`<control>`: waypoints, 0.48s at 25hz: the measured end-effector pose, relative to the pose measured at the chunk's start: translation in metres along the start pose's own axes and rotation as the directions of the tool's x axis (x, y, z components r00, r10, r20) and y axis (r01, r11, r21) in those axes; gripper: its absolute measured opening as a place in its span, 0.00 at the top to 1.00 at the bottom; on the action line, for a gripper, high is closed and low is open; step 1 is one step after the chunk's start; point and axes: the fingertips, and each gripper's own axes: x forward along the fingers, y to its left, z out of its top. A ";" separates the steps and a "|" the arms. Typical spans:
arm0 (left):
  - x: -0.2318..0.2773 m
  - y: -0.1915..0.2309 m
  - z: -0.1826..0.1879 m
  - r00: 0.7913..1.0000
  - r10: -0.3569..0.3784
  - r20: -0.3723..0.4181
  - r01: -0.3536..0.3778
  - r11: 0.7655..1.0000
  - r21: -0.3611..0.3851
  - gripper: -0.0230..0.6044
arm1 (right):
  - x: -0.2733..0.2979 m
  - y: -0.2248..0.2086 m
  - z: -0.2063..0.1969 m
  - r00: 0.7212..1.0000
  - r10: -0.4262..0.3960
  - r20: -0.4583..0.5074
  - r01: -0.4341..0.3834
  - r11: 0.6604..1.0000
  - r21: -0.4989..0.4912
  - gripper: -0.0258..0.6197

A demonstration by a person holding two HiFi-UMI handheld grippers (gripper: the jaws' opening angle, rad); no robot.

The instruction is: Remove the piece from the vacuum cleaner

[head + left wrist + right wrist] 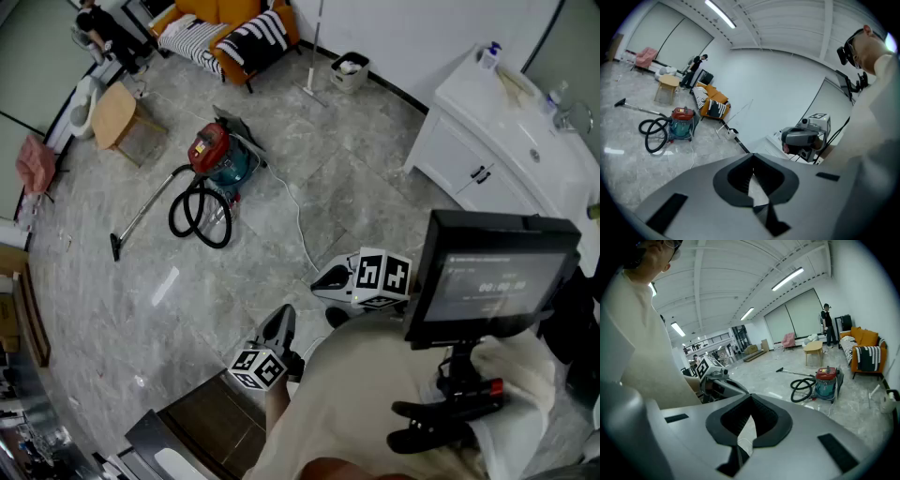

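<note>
The vacuum cleaner (pixel 217 157) stands on the grey floor far ahead, with a red lid and a teal body. Its black hose (pixel 199 214) lies coiled beside it, and the wand (pixel 141 216) runs left to a floor nozzle. It also shows in the left gripper view as the vacuum cleaner (pixel 682 123) and in the right gripper view as the vacuum cleaner (pixel 826 380), small and distant. My left gripper (pixel 279 323) (pixel 753 157) and right gripper (pixel 330 278) (pixel 751 397) hang close to my body, both shut with nothing between the jaws.
A white cord (pixel 300 220) trails from the vacuum towards me. An orange sofa (pixel 234 33) and a white bin (pixel 349 70) stand at the back, a round wooden table (pixel 114 112) at the left and a white sink cabinet (pixel 506 141) at the right. A person (pixel 108 28) stands far off.
</note>
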 end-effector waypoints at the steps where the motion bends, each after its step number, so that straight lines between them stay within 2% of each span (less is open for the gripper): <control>1: 0.004 -0.009 0.000 1.000 0.003 -0.002 -0.003 1.000 0.012 0.96 | -0.010 0.001 -0.003 1.000 -0.001 0.005 0.001 1.000 0.002 0.96; 7: 0.029 -0.050 0.002 1.000 0.023 -0.001 -0.023 0.998 0.058 0.96 | -0.064 -0.007 -0.011 0.998 -0.014 0.055 0.014 1.000 0.005 0.96; 12: 0.053 -0.072 0.008 0.998 0.068 0.014 -0.069 0.993 0.097 0.96 | -0.105 -0.015 -0.017 0.991 0.022 0.128 -0.027 0.999 0.039 0.96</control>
